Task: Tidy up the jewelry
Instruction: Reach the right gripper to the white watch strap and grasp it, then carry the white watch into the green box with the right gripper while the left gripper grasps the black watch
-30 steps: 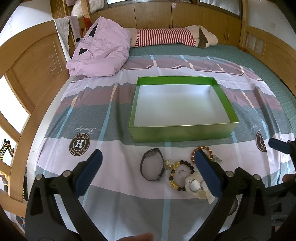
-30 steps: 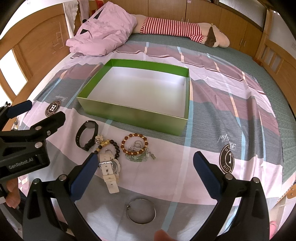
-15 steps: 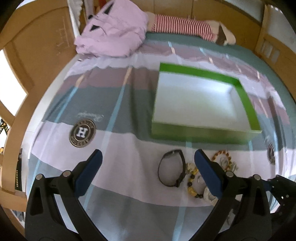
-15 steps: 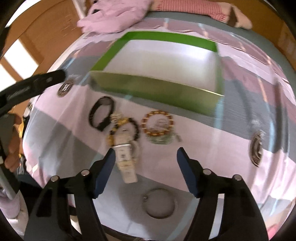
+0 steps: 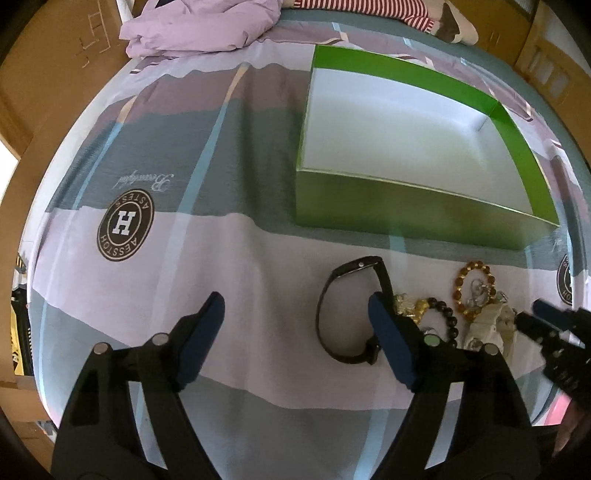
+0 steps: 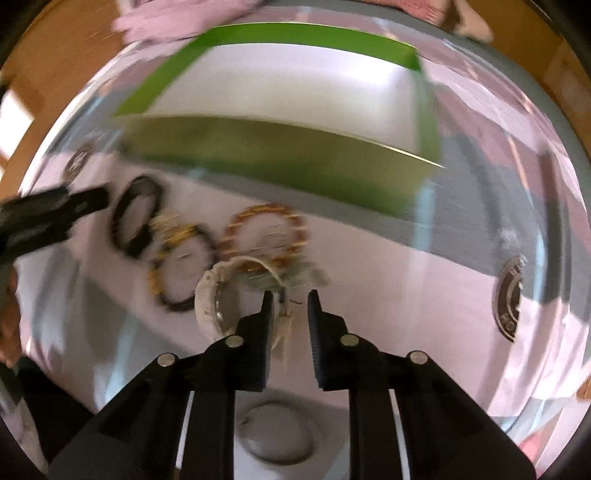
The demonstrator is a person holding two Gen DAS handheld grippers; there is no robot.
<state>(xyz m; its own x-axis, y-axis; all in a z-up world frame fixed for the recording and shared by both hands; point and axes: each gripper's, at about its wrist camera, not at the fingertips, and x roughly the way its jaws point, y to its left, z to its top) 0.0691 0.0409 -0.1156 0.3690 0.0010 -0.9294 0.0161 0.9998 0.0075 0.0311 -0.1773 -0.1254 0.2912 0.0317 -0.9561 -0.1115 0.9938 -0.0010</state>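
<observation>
An empty green box (image 5: 406,218) with a white inside lies on the bedspread; it also shows in the right wrist view (image 6: 280,155). In front of it lie a black watch (image 5: 351,310), a black-and-gold bead bracelet (image 5: 439,317), an amber bead bracelet (image 5: 476,291) and a white watch (image 5: 491,325). My left gripper (image 5: 295,314) is open, its right finger (image 5: 388,339) over the black watch. My right gripper (image 6: 290,306) is narrowed around the white watch's (image 6: 210,295) strap; the view is blurred. A silver bangle (image 6: 277,432) lies under it.
A pink quilt (image 5: 199,26) and a striped plush toy (image 5: 369,7) lie at the head of the bed. Wooden bed rails run along both sides. The bedspread has round logo patches (image 5: 125,225).
Both grippers have moved down and forward toward the jewelry. The right gripper has narrowed from wide open around the white watch's strap. The left has shifted left and stays open.
</observation>
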